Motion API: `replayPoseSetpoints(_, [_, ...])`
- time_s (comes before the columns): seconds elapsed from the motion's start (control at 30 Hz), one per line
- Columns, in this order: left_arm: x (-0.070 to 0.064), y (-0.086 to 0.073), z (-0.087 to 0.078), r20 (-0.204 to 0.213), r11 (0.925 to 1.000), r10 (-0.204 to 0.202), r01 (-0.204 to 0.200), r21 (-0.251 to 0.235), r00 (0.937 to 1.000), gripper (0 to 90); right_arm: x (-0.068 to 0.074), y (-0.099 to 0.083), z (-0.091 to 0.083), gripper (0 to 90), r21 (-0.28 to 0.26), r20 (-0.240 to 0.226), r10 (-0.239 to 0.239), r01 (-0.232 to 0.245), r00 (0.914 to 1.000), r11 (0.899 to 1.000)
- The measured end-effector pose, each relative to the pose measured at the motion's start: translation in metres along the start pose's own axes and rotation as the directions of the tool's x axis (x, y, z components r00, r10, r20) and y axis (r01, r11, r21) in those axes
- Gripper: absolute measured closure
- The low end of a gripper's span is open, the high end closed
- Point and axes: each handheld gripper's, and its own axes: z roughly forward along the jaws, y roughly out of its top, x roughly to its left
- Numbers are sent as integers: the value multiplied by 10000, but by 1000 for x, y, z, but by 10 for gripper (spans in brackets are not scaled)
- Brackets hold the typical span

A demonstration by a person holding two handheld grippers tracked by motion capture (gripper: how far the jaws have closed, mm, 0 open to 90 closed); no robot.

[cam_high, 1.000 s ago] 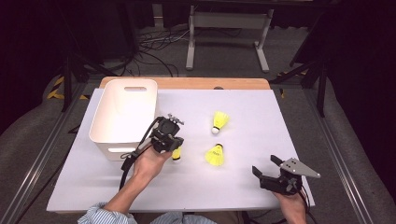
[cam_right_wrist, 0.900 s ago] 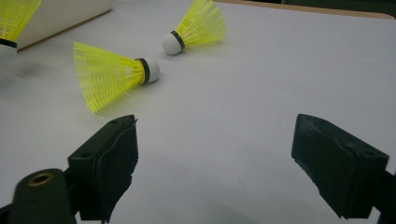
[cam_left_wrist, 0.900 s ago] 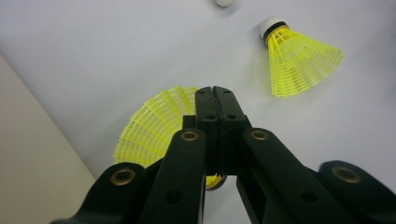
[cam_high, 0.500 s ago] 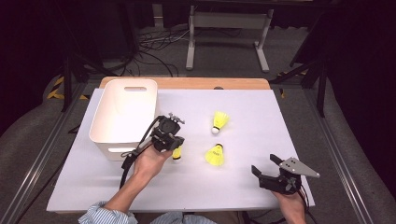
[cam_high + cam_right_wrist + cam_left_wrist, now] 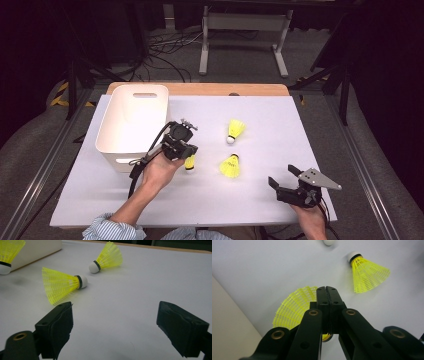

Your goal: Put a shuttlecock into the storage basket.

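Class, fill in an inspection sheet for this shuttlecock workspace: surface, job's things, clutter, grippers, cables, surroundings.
Surface: white table sheet, wooden edge behind.
Job's things: three yellow shuttlecocks; one clamped by its skirt, two lying loose; white bin at left.
Clutter: nothing seen.
Grippers: left hand-held gripper shut on a shuttlecock beside the bin; right hand-held gripper open, holding nothing, near the front right.
Cables: black cable trails from the left one; more on the floor.
Surroundings: dark floor, metal stand legs.

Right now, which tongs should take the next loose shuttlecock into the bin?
Right. The right tongs are open and empty, with the near shuttlecock lying loose just ahead of them. The left tongs are shut on a shuttlecock beside the white bin, so they look busy.
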Motion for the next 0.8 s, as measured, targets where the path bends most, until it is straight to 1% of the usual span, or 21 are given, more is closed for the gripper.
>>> replayPoseSetpoints(0.1, [2,0,-3,84,10000,-43,44,-30,10000,900,0,0,0,140,29,35,51,-51,10000,10000])
replayPoseSetpoints(0.23, [2,1,-6,86,10000,-31,31,-47,10000,900,1,-1,0,140,88,48,-27,26,10000,10000])
replayPoseSetpoints(0.37, [3,3,-9,69,10000,-9,10,-96,10000,900,1,-1,0,140,91,66,2,-3,10000,10000])
replayPoseSetpoints(0.53, [5,7,-15,71,9998,-24,26,-211,10000,900,0,-1,1,141,122,55,7,-8,10000,9999])
replayPoseSetpoints(0.8, [6,15,-22,141,9997,62,-59,-229,9999,900,1,-1,1,141,106,39,9,-9,10000,9999])
